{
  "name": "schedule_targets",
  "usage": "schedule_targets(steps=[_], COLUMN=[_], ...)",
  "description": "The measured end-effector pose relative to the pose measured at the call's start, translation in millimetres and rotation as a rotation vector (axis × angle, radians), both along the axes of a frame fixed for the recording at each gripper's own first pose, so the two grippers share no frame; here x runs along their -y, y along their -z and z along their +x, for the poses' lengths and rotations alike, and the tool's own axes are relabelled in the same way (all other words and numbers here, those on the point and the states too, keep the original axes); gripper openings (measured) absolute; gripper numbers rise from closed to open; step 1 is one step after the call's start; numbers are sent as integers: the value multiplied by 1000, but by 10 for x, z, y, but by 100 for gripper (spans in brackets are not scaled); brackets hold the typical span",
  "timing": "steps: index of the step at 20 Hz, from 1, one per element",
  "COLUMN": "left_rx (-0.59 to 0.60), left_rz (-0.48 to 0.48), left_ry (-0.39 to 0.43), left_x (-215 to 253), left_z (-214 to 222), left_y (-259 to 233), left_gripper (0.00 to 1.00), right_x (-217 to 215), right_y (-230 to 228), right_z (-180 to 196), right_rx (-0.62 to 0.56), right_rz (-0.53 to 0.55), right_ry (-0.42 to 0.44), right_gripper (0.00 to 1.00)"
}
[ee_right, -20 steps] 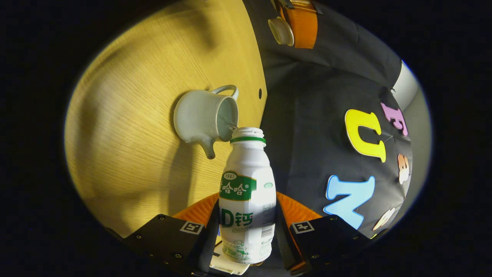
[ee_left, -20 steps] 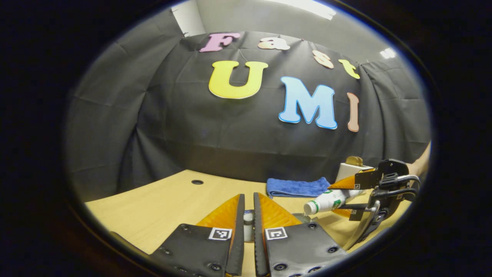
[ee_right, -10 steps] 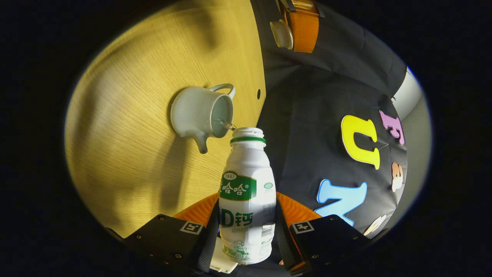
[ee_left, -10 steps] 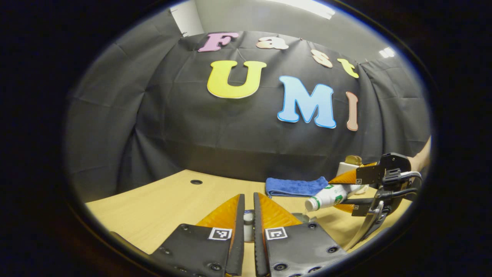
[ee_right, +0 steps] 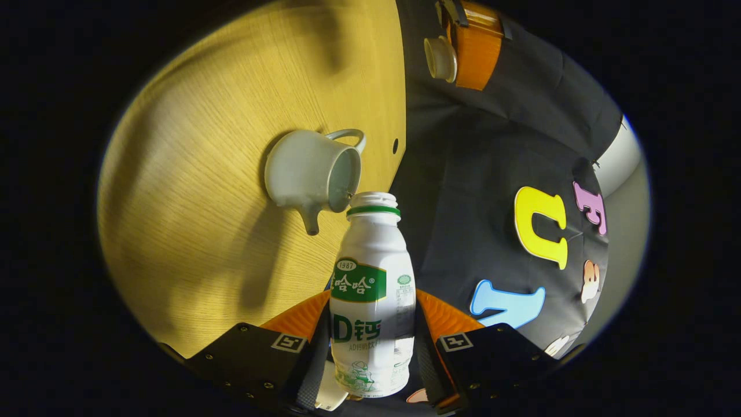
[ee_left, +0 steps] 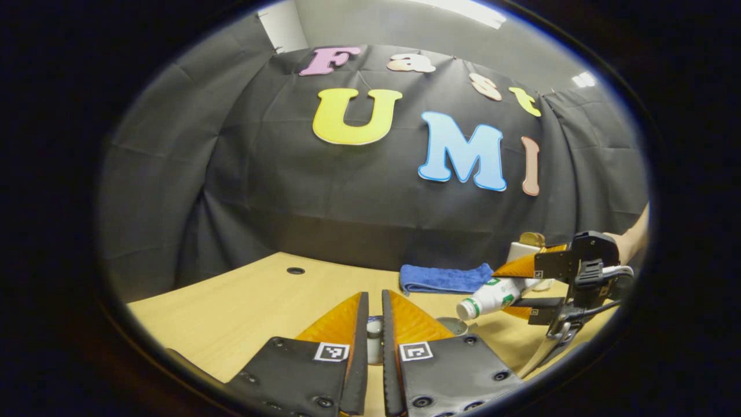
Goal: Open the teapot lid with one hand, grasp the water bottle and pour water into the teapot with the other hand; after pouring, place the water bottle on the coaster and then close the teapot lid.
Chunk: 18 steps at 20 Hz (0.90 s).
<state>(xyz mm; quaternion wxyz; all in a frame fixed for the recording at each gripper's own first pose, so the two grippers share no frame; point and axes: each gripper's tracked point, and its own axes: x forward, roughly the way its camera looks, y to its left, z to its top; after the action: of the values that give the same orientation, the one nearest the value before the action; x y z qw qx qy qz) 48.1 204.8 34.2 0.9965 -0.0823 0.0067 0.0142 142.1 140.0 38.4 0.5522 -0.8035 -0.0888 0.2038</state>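
An open white teapot (ee_right: 310,174) stands on the wooden table (ee_right: 191,191), spout toward me in the right gripper view. My right gripper (ee_right: 373,301) is shut on a white bottle (ee_right: 373,272) with a green label and no cap. The bottle is tipped with its mouth at the teapot's rim. In the left gripper view the same bottle (ee_left: 486,298) slants down toward the teapot rim (ee_left: 454,325). My left gripper (ee_left: 374,296) is shut on the teapot lid (ee_left: 374,331), held up beside the pot. That lid (ee_right: 440,58) also appears at the top of the right gripper view.
A folded blue cloth (ee_left: 443,279) lies at the back of the table. Behind the right gripper sits a white block (ee_left: 521,253) with something brown on top. A small round hole (ee_left: 295,270) marks the table's far left. A person's forearm (ee_left: 634,240) reaches in from the right.
The tipped bottle has shifted slightly nearer the teapot's rim. The thin stream seen at its mouth earlier is hardly visible now. The left gripper still holds the lid aloft.
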Motion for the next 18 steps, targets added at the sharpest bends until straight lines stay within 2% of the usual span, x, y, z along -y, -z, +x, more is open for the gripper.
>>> schedule_targets(steps=[2,3,4,5,11,14,15,16,18], left_rx=[-2,-3,-4,-5,-5,-4,-4,-4,-2], left_rz=[1,0,-1,0,4,2,2,3,5], left_ry=[1,2,3,4,-1,-1,-1,0,0], left_x=[1,-2,8,7,-20,-21,-20,-11,-10], left_z=[-3,-7,-4,-8,-14,-25,-27,-29,-32], left_y=[8,7,23,28,19,33,24,18,6], left_gripper=[17,22,17,22,22,22,17,22,22], right_x=[-9,-9,-15,-21,-34,-35,-40,-44,-46], right_y=[12,15,17,14,-1,-3,-2,-4,-13], right_z=[-12,-11,-20,-22,-38,-24,-14,-6,-3], right_rx=[2,2,4,8,27,38,39,39,45], right_rz=[-6,-11,-19,-30,-63,-64,-61,-57,-53], right_ry=[-5,-8,-11,-16,-39,-48,-51,-53,-64], right_gripper=[69,69,69,69,69,69,69,69,69])
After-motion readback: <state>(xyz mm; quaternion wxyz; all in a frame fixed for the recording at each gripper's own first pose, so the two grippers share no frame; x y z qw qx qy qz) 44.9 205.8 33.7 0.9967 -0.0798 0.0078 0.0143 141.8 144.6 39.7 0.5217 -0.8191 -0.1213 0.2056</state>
